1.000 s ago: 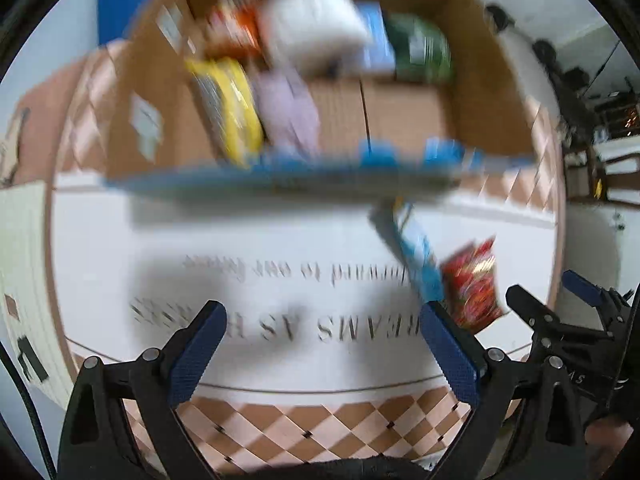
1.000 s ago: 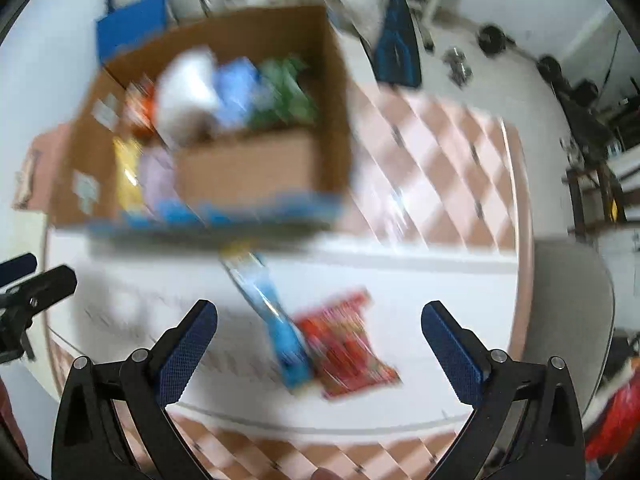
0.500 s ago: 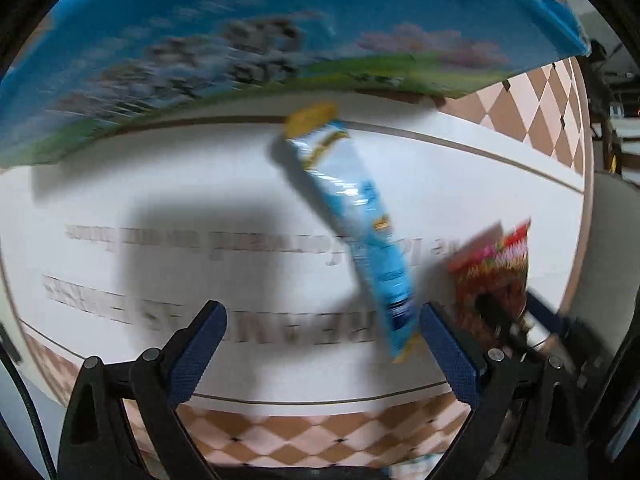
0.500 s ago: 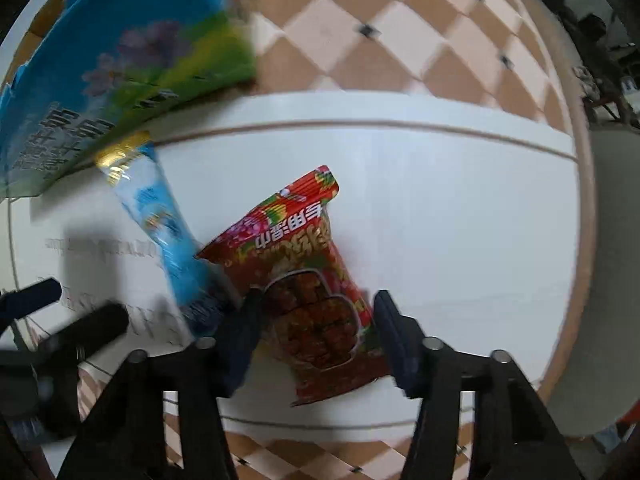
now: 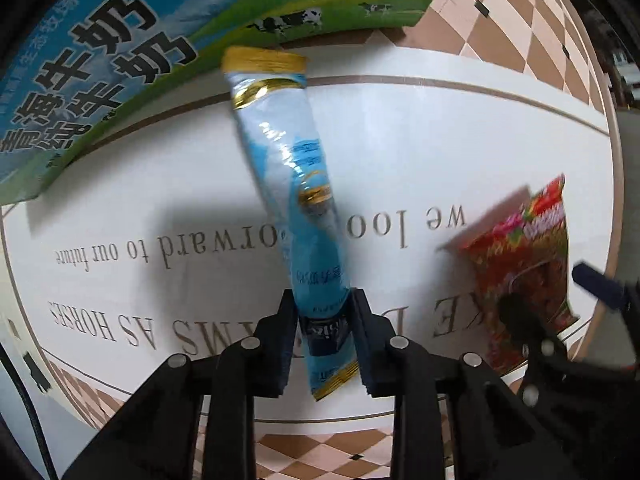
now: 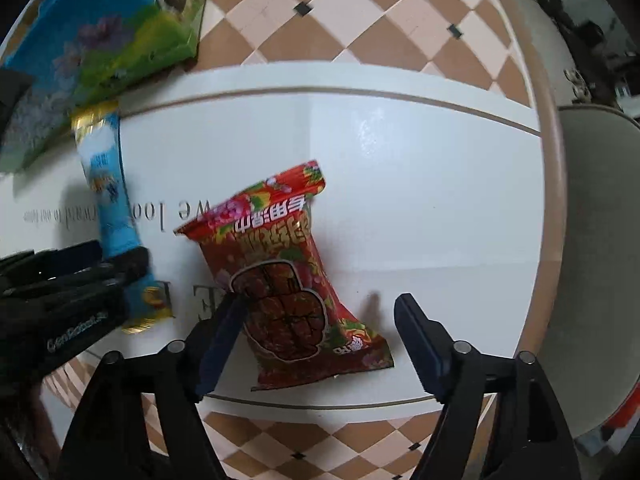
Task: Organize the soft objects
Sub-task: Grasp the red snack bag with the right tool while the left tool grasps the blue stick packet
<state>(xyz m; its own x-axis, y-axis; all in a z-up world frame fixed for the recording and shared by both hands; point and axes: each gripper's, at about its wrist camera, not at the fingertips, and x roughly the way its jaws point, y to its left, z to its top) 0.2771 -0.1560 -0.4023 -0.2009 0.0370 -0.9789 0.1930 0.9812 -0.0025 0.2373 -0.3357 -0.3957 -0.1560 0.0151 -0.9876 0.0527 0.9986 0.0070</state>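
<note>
While clamped near its lower end, long blue packet point(image 5: 298, 184) ran up and away from left gripper point(image 5: 322, 338), slightly tilted, gold-crimped top point(image 5: 264, 60) just beside the printed carton point(image 5: 100, 60). Jaws of that gripper drawn in tight on the packet's two sides, pads pressing the dark blue band, gold bottom seam poking out below the fingers point(image 5: 286, 320). Could not tell whether packet's far end rested on the white mat point(image 5: 440, 140) or hung just above it; shadow lay to its left across the upside-down grey lettering point(image 5: 168, 248).

Seen from the right wrist, right gripper point(image 6: 320, 320) stood wide open, nothing held. Left finger point(image 6: 224, 332) touched or nearly touched the left edge of the red snack bag point(image 6: 288, 280); right finger point(image 6: 420, 332) stayed apart from it, bare mat point(image 6: 400, 200) between. Bag lay flat on the mat, top crimp pointing away, lower corner near the mat's front border. Same bag showed blurred at the right of the left wrist view point(image 5: 524, 264), partly hidden by the right gripper point(image 5: 556, 304) there.

Blue packet point(image 6: 108, 200) and left gripper point(image 6: 120, 264) also sat at the left of the right wrist view, near the red bag but not touching. Carton point(image 6: 100, 40) lay at upper left, on the checkered cloth point(image 6: 360, 20) and the mat's far edge. Grey chair seat point(image 6: 592, 240) beyond the table's right rim.
</note>
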